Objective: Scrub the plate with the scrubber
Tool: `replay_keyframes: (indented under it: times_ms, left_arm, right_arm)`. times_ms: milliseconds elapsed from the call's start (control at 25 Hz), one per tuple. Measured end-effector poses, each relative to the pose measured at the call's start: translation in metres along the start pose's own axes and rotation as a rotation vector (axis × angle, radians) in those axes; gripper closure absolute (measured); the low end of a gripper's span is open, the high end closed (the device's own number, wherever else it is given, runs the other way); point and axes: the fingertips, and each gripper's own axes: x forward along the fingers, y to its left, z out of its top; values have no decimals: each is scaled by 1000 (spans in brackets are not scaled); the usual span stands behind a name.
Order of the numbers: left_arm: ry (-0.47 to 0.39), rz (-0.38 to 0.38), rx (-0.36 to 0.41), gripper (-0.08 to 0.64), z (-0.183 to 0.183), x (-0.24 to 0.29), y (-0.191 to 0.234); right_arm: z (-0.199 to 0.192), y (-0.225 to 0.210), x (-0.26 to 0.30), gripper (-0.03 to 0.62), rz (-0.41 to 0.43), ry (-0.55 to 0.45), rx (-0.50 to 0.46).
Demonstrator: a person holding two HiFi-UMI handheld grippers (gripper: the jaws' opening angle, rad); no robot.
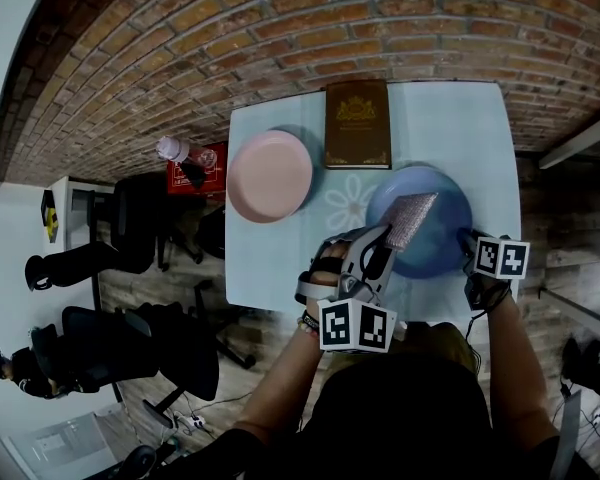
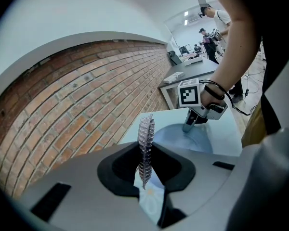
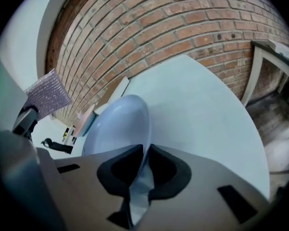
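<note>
Gripping the scrubber [image 2: 145, 143] edge-on: left gripper [image 2: 145, 179] fingers [image 2: 116, 170] are closed on its lower end, and the rest sticks up past the tips (silvery glitter mesh). In the head view the scrubber [image 1: 412, 218] juts forward from the left gripper [image 1: 388, 238] over the blue plate [image 1: 445, 233]; contact can't be told.

Right gripper [image 3: 143, 163] is clamped on the blue plate [image 3: 116, 124] at its rim. The rim runs straight in between the tips and the dish spreads away beyond them, up and left. In the head view the right gripper [image 1: 469, 240] sits on the plate's right edge, opposite the scrubber.

Writing: book [image 1: 357, 125] beyond the left fingers has a gold crest and gold lettering, too small to read. The black-and-white squares on the gripper cubes are patterns, not text.

Count: two grippers, one scrubber, two plates (the blue one plus a pink plate [image 1: 270, 175] further left), one book, all on one pale table [image 1: 460, 118].
</note>
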Motion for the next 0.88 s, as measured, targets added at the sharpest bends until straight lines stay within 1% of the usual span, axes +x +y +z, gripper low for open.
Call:
replay_keyframes:
  times_ms: [80, 120, 280, 480, 720, 880]
  left_arm:
    - [0, 4, 0, 482, 0, 0, 1]
    - [0, 7, 0, 482, 0, 0, 2]
    - [-4, 22, -3, 482, 2, -4, 5]
    - [-24, 51, -8, 482, 13, -12, 13]
    - [-68, 86, -11, 482, 45, -26, 24]
    - [-111, 119, -12, 482, 71, -36, 27]
  right_arm:
    - [8, 2, -4, 539, 38, -40, 81]
    - [13, 3, -8, 545, 47, -62, 85]
    - [39, 13, -31, 545, 6, -140, -13]
    - [76, 31, -69, 546, 2, -253, -27]
    - [108, 60, -120, 545, -9, -349, -106]
    - [120, 77, -148, 545, 10, -410, -133]
